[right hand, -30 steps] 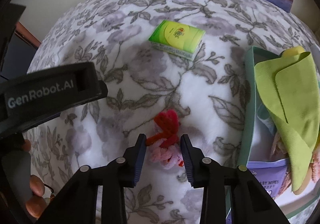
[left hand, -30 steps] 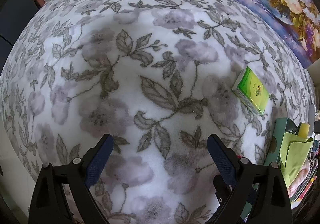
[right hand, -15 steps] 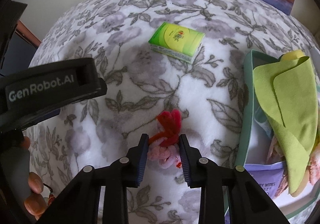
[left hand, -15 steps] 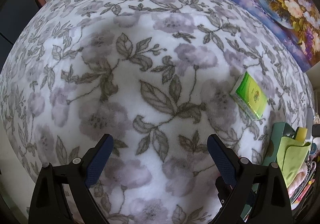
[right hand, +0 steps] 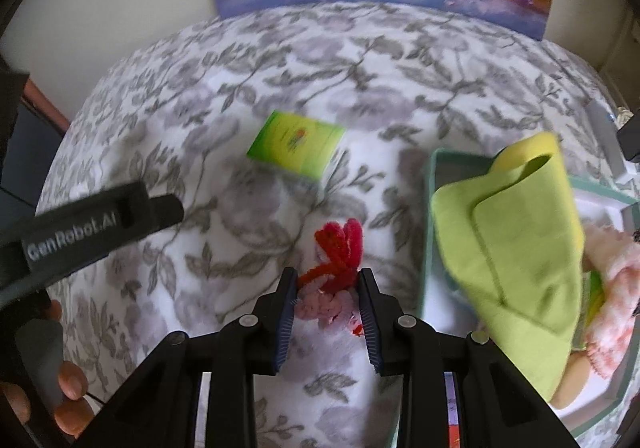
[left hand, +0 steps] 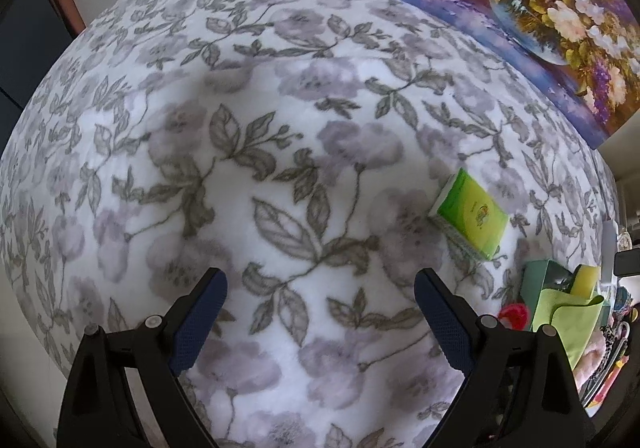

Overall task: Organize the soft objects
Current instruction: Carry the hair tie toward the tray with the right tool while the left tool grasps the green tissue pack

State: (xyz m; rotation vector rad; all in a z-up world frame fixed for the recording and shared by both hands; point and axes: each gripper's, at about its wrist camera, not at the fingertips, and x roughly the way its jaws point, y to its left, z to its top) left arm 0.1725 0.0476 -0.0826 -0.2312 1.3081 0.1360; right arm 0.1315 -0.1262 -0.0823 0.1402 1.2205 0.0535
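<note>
Between the right tongs (right hand: 327, 290), now pinched shut on it, the red-and-pink pipe-cleaner toy (right hand: 334, 268) has come up off the floral blanket (right hand: 200, 136), ready for the teal box (right hand: 430, 208); left tongs (left hand: 320, 312) gape empty.

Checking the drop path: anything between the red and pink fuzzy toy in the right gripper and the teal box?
Partly. The right gripper holds the fuzzy toy beside the teal box; bare blanket lies between. A green cloth drapes over the box's near side, covering much of the opening.
</note>
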